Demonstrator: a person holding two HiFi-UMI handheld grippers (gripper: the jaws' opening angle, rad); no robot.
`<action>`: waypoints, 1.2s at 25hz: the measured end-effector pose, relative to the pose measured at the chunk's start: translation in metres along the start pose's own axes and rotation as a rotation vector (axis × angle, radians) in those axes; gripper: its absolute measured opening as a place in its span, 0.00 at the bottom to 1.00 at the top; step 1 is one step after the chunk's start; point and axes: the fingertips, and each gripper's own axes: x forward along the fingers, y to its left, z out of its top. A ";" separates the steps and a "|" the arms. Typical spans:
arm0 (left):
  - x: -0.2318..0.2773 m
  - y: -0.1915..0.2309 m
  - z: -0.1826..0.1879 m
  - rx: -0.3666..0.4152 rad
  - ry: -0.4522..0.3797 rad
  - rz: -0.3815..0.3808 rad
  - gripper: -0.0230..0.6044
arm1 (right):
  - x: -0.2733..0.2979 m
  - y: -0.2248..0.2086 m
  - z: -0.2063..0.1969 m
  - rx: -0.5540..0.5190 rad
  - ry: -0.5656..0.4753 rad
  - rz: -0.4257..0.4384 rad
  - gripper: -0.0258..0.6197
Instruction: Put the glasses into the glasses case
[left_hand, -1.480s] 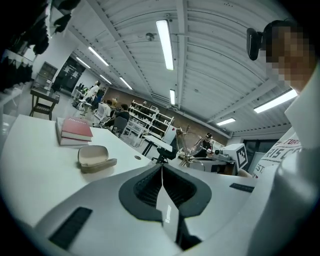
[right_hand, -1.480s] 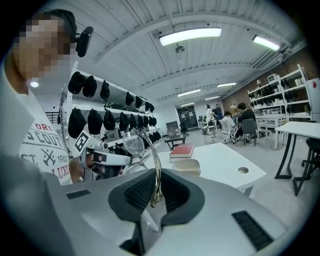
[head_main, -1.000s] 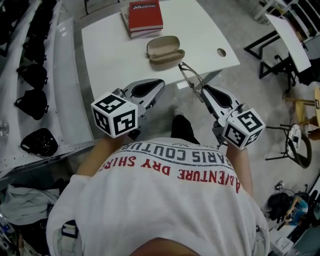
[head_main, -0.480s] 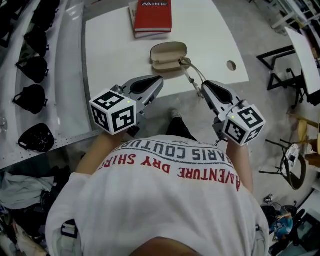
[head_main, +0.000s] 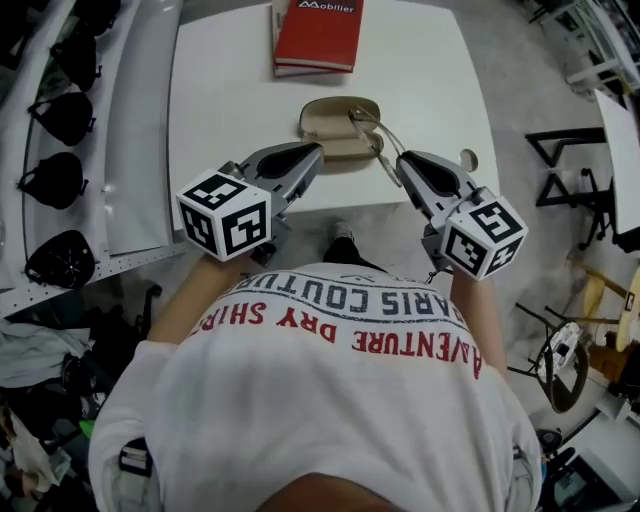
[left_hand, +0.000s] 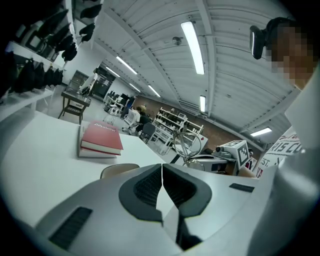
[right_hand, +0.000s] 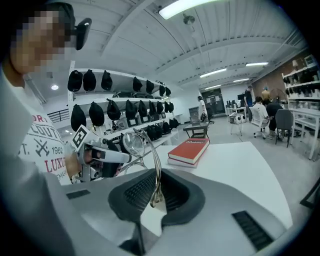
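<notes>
A beige glasses case (head_main: 335, 118) lies on the white table (head_main: 230, 90), and it looks closed. My right gripper (head_main: 400, 158) is shut on a temple arm of the thin metal-framed glasses (head_main: 368, 128). The glasses stick out ahead of it, over the case's right end. In the right gripper view the glasses (right_hand: 142, 147) rise from between the pads of the right gripper (right_hand: 157, 192). My left gripper (head_main: 316, 150) hovers at the table's near edge, just left of the case and near it. Its jaws are shut with nothing between them, as the left gripper view shows of the left gripper (left_hand: 162, 176) with the case (left_hand: 116, 171) behind.
A red book (head_main: 320, 28) lies on another book at the table's far side. Shelves with black helmets (head_main: 50, 180) run along the left. There is a round cable hole (head_main: 469, 157) near the table's right corner. Other tables and chairs stand at the right.
Both grippers have moved forward over the table's near edge toward the case. The glasses, earlier off the table's edge, now hang over the case's right end.
</notes>
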 end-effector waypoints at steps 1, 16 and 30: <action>0.003 0.004 0.000 -0.004 -0.002 0.012 0.08 | 0.003 -0.003 0.002 -0.008 0.009 0.010 0.11; 0.014 0.049 -0.012 -0.086 -0.033 0.190 0.08 | 0.058 -0.032 0.007 -0.107 0.122 0.171 0.11; 0.012 0.078 -0.027 -0.166 -0.065 0.352 0.08 | 0.115 -0.047 -0.036 -0.245 0.307 0.329 0.11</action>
